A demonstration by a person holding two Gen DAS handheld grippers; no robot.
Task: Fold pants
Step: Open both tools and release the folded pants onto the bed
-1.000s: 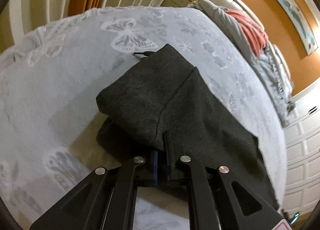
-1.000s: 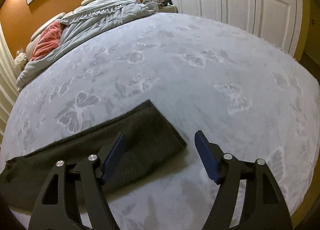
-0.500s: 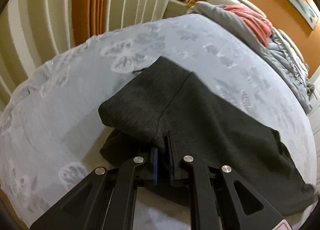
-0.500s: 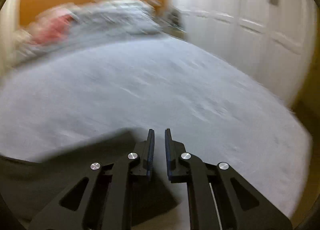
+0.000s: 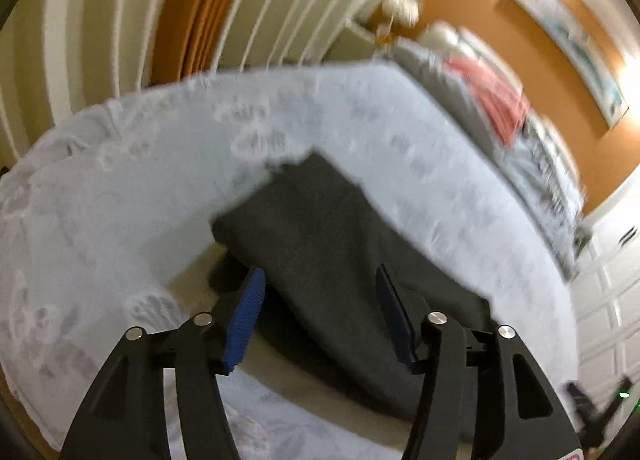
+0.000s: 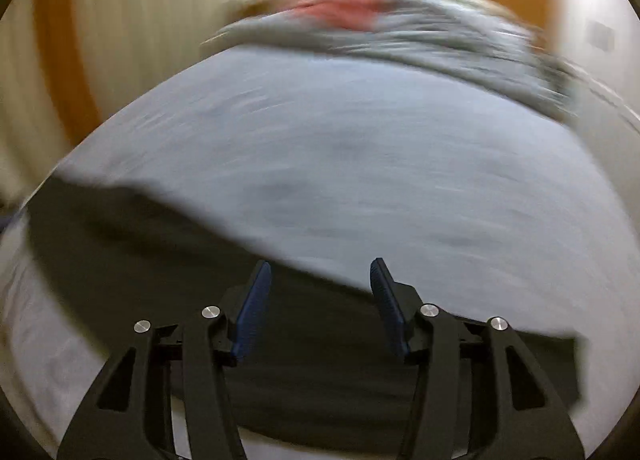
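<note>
Dark grey pants (image 5: 336, 236) lie folded over on a pale grey bedspread with butterfly print (image 5: 120, 188). My left gripper (image 5: 320, 280) hovers just above their near folded edge, its jaws opening, blue pads apart, with no cloth pinched between them. In the blurred right wrist view the pants (image 6: 160, 260) stretch across the lower frame. My right gripper (image 6: 320, 272) sits over their far edge, jaws opening, pads apart with only cloth lying below them.
Bunched grey bedding with a pink cloth (image 5: 500, 100) lies at the head of the bed. Striped curtains (image 5: 240, 0) hang on the left, an orange wall with a picture (image 5: 568, 44) behind, white panelled doors (image 5: 608, 300) on the right.
The left gripper let go of the pants' folded edge and rose, jaws spread. The right gripper closed, then spread again, while swinging left across the bed to the pants' edge.
</note>
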